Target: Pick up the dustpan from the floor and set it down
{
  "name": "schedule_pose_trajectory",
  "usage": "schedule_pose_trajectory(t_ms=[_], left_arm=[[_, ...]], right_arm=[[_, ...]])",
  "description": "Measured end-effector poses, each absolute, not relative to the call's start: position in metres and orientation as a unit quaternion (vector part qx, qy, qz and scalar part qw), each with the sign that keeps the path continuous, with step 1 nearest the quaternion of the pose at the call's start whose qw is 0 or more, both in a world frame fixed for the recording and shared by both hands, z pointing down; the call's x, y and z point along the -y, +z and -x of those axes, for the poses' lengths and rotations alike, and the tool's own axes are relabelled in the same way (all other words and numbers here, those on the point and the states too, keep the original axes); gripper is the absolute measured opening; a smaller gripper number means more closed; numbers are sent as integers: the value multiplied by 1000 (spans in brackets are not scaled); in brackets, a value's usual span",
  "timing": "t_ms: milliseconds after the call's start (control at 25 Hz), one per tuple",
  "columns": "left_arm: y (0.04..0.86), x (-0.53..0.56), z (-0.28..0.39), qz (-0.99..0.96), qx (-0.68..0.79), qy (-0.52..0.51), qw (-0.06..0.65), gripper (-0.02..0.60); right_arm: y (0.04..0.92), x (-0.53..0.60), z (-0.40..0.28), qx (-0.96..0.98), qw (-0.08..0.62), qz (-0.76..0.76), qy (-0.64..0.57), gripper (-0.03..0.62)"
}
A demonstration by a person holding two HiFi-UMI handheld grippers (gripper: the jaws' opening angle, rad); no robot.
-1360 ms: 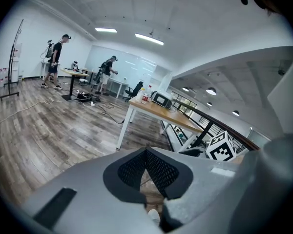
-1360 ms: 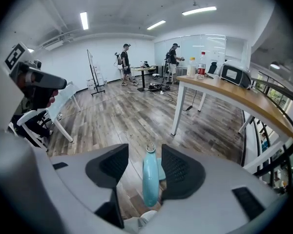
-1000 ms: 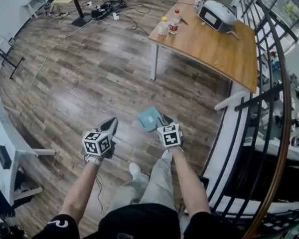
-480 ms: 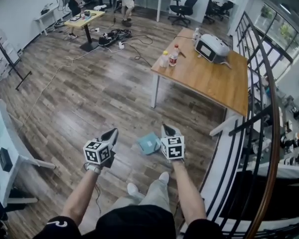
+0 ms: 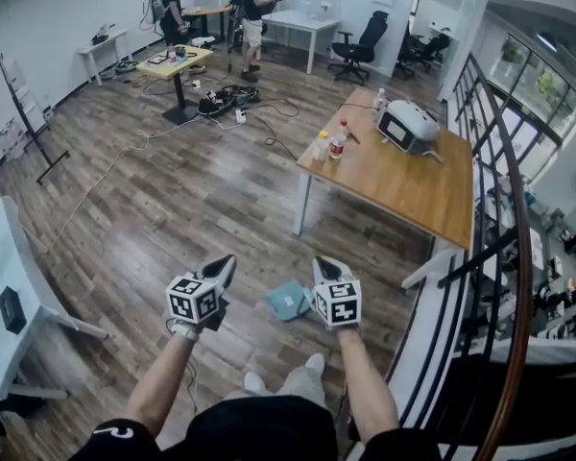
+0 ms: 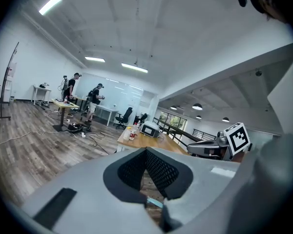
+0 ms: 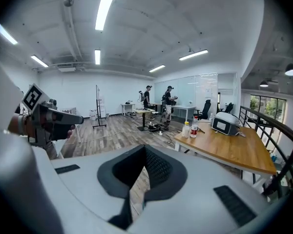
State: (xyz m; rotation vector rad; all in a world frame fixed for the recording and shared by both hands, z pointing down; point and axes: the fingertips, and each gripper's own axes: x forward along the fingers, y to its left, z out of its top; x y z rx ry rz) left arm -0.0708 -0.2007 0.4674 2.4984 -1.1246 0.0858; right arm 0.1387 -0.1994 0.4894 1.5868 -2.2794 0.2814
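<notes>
Wood-plank flooring [image 5: 173, 190] runs through a large open office. A long wooden table on white legs [image 5: 403, 185] stands ahead to the right and carries two small bottles [image 5: 328, 146] and a white boxy device [image 5: 408, 125]. A black metal railing [image 5: 504, 209] curves along the right side, and two people [image 5: 254, 3] stand among desks at the far end. The small teal plastic dustpan [image 5: 288, 301] appears to lie flat on the floor, between the two grippers and just beside the right gripper [image 5: 326, 262], ahead of the person's shoes. The right gripper's jaws are pressed together with only floor showing past them, and no teal between. The left gripper [image 5: 223, 265] is likewise closed on nothing, with a sliver of teal showing low through its gap. Both are held well above the floor, pointing forward. Neither seems to hold the dustpan, so it is either yet to be picked up or already set down. If the pick is still to come, the right gripper would have to spread, drop low and close on the pan's thin rim.
</notes>
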Motion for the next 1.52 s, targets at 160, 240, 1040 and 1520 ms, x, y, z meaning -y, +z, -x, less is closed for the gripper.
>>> schedule_pose_trajectory(t_ms=[160,240,1040,1520], left_arm=[[462,200,78,-892,402,26,204,-3],[461,200,81,-892,403,26,203,-3],[456,208,90,-893,402,32,200,-3],[454,208,89,-894,393,24,213,-3]], right_arm=[[488,199,-137,805,176,-557,103,-5],[487,200,-137,805,175,-558,102,-5],[484,212,-121,812,169,-549,106,-6],[486,211,-113,815,173,-544,103,-6]])
